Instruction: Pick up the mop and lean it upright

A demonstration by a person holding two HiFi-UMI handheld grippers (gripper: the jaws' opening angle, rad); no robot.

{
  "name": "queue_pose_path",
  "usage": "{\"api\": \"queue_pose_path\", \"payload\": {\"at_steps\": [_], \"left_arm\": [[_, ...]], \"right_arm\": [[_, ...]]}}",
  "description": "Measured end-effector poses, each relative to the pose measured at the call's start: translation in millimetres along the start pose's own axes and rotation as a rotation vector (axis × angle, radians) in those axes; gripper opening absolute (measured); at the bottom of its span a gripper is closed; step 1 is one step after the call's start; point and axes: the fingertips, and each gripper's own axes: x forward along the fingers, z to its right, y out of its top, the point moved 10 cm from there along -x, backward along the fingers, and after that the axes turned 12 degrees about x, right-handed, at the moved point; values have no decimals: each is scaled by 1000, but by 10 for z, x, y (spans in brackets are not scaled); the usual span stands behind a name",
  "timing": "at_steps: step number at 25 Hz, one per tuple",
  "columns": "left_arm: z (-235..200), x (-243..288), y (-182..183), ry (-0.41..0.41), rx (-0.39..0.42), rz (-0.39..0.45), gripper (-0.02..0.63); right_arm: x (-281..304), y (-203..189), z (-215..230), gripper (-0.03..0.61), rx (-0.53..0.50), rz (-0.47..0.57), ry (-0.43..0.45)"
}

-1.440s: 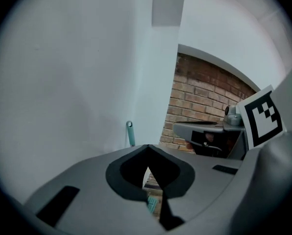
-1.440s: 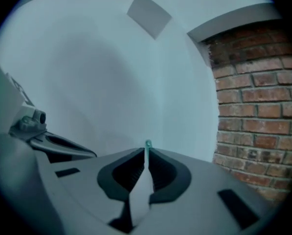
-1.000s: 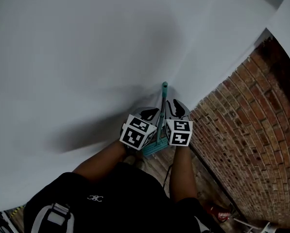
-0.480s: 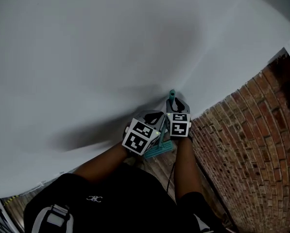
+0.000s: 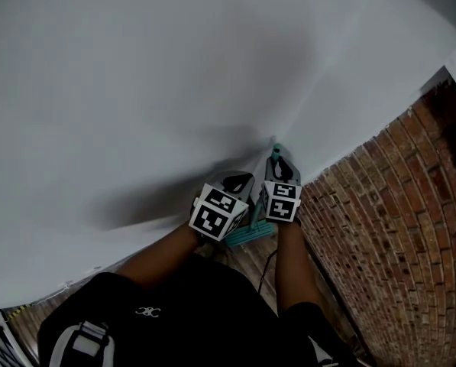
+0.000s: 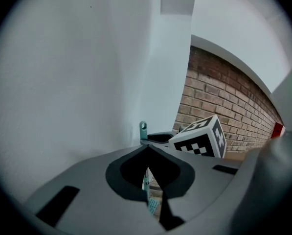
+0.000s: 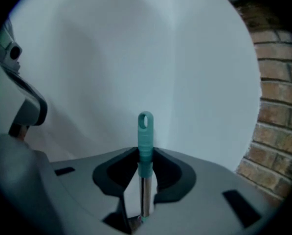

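Head view, steeply down into a corner: teal-handled mop [image 5: 274, 153] upright, handle tip now close in to the white wall [image 5: 136, 90], carried there from a spot slightly further out 1 second ago, when framed more squarely between the 2 marker cubes. Right gripper [image 5: 282, 168] up just under the handle tip, jaws wide yet closing, the shaft standing between them with a gap showing on 1 side, so apparently no firm pinch. Left gripper [image 5: 237, 180] just beside, jaws brought together at the tips on nothing, the shaft glimpsed beyond through the slit. Mop head [image 5: 247, 235] down on the wooden floor [image 5: 252, 264]. By the look of it, leaning all but done, with only a clean let-go left and a slide along the smooth wall the chief hazard. No work surface in sight: bare white wall meeting a red brick wall [image 5: 388, 205] at right, plank floor below, the person's forearms and dark top at the bottom edge.
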Motion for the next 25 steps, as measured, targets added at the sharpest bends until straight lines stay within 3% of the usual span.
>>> {"api": "queue_pose_path", "payload": {"at_steps": [13,25], "left_arm": [[508,176,85,-131,54,12,-2],[991,333,86,-270,118,10,-2]], "right_arm": [[-1046,-307,463,106,119,110,-108],[-2266,-850,652,103,241,192,-326]]}}
